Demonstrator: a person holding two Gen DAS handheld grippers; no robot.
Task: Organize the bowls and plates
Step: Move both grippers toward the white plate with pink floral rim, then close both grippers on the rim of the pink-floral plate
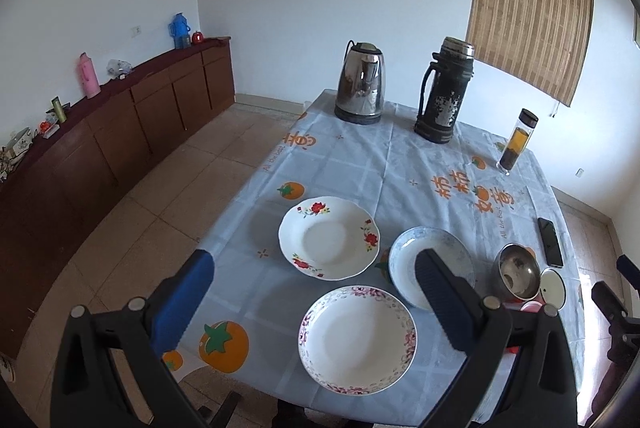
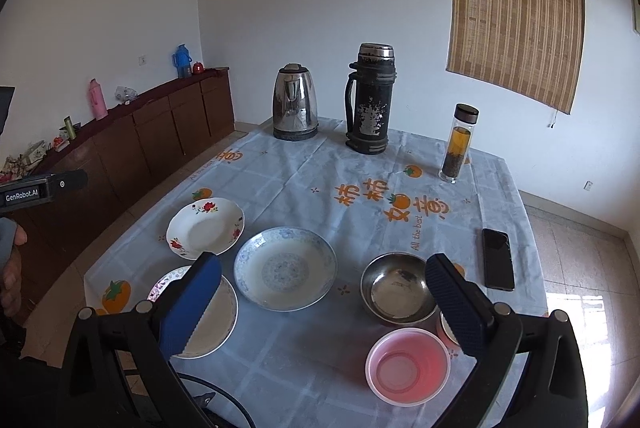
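Both grippers are held above the near edge of the tabletop (image 2: 280, 188), which is covered by a pale blue cloth printed with orange fruit. The left gripper (image 1: 316, 300) is spread wide and holds nothing; below it a plate with a purple flowered rim (image 1: 357, 340) is seen. Just behind that plate lies a white plate with red flowers (image 1: 329, 238), and to its right a blue patterned plate (image 1: 432, 266), partly hidden by one finger. The right gripper (image 2: 324, 304) is likewise spread and empty. Between its fingers, in the right wrist view, a steel bowl (image 2: 398, 288) and a pink plastic bowl (image 2: 408, 366) are seen near each other; a small white-lidded dish (image 1: 554, 286) sits just beside the steel bowl. A black phone (image 2: 498, 259) lies to the right. At the far side a steel kettle (image 2: 295, 103), a dark flask (image 2: 370, 100) and a glass tea bottle (image 2: 458, 144) stand upright.
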